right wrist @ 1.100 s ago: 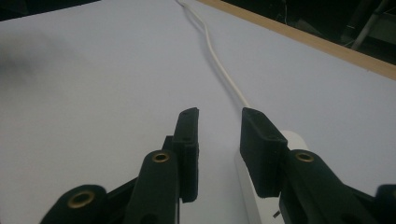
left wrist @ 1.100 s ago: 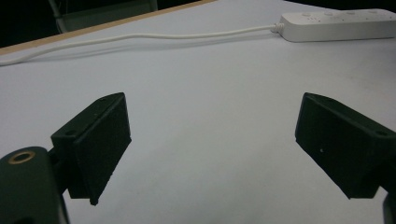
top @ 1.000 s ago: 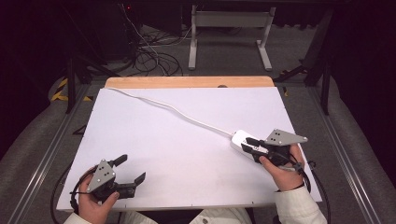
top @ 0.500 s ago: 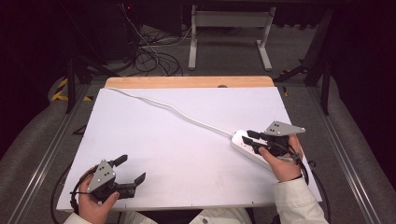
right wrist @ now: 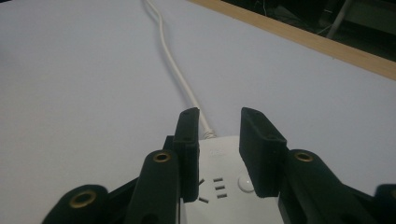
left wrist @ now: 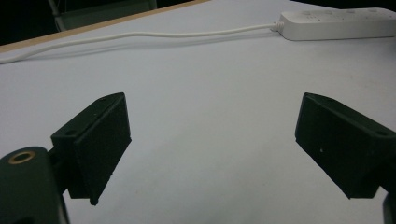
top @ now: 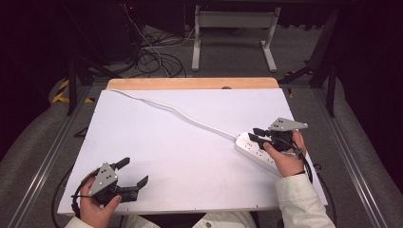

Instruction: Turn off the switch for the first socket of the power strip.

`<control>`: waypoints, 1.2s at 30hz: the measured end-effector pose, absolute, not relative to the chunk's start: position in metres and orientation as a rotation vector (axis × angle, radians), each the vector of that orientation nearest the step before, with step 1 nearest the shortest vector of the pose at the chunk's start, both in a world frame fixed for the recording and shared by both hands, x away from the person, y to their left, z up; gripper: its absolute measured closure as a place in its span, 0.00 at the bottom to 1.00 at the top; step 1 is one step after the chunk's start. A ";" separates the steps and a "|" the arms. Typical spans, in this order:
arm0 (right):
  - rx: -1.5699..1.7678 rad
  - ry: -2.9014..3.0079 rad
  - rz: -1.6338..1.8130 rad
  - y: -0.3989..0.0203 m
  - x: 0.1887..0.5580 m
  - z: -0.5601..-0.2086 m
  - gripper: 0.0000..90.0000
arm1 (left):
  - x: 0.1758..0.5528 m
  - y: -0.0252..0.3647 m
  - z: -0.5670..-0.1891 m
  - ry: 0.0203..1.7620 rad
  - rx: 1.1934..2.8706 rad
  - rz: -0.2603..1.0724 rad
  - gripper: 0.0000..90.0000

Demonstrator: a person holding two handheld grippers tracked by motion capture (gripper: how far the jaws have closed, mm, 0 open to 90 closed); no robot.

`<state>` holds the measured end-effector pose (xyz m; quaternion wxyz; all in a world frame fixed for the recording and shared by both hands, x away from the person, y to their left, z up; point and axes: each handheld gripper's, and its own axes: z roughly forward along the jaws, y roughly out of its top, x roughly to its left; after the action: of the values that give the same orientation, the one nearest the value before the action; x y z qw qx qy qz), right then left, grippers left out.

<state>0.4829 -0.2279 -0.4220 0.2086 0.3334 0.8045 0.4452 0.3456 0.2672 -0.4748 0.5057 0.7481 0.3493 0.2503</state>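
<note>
Over the power strip (top: 254, 151), right gripper (top: 254, 134) hovers; cord (top: 180, 113) trails away.

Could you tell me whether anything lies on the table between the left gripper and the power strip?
Nothing visible does. The left gripper sits open near the table's front-left corner, and only bare white tabletop lies between it and the power strip, under the right gripper.

A lab or test bay, dimly lit. A white work board (top: 190, 156) on a wooden-edged table (top: 190, 83) stands on grey floor; loose black cables (top: 152, 57) tangle at 11 o'clock, a metal stand's legs (top: 233, 42) at 12, yellow-black hazard tape (top: 62, 90) at 10.
</note>
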 end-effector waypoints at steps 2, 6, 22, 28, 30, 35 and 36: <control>0.940 2.243 1.229 -0.229 0.485 -0.424 0.86 | 0.346 0.267 -0.475 0.845 1.804 0.606 0.12; 0.971 2.244 1.197 -0.229 0.490 -0.426 0.97 | 0.346 0.267 -0.475 0.847 1.804 0.604 0.12; 1.092 2.307 1.015 -0.222 0.509 -0.444 1.00 | 0.346 0.268 -0.475 0.845 1.812 0.612 0.12; 1.109 2.334 0.958 -0.220 0.512 -0.449 1.00 | 0.346 0.268 -0.475 0.846 1.812 0.612 0.12; 1.113 2.336 0.949 -0.220 0.512 -0.449 1.00 | 0.346 0.268 -0.475 0.842 1.815 0.615 0.12; 1.112 2.341 0.926 -0.219 0.513 -0.451 1.00 | 0.346 0.268 -0.475 0.849 1.808 0.608 0.12; 1.111 2.340 0.925 -0.219 0.513 -0.451 1.00 | 0.346 0.268 -0.475 0.842 1.814 0.615 0.12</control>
<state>0.5132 -0.2185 -0.4513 0.1942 0.3962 0.8346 0.3297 0.3459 0.2683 -0.4746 0.5010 0.7503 0.3485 0.2543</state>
